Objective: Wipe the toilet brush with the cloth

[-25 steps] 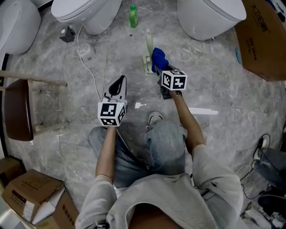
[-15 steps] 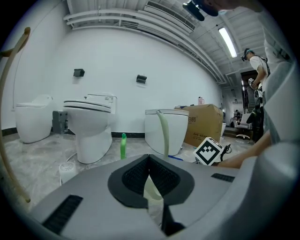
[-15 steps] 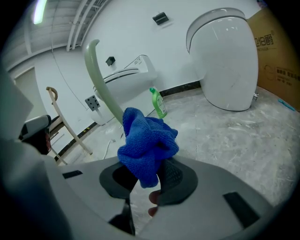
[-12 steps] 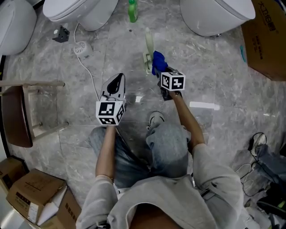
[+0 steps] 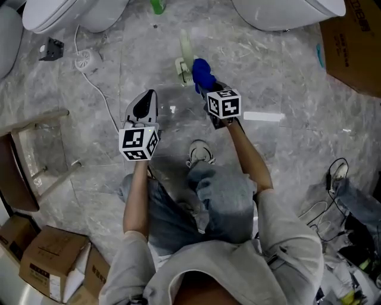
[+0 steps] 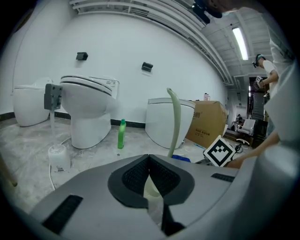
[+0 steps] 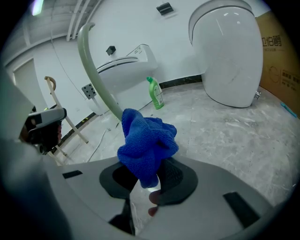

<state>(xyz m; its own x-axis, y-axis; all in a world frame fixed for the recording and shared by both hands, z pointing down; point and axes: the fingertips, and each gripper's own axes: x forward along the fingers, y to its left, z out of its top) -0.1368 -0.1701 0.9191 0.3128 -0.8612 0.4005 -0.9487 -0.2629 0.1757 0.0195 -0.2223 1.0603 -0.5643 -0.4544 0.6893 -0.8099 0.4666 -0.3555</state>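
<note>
Right gripper view: your right gripper (image 7: 149, 183) stays clamped on the cloth (image 7: 147, 143), still against the brush (image 7: 95, 72) just ahead (wiping continues). Your left gripper (image 6: 149, 168) remains closed, empty, alongside.

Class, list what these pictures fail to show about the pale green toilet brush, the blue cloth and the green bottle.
- Pale green toilet brush: lower end, right gripper view, hidden behind the blue cloth.
- Brush's lower half: left gripper view, mostly behind the left gripper body.
- Cloth touching brush or not: head view, too small to tell.
- Green bottle: head view, cut off by the top edge.
</note>
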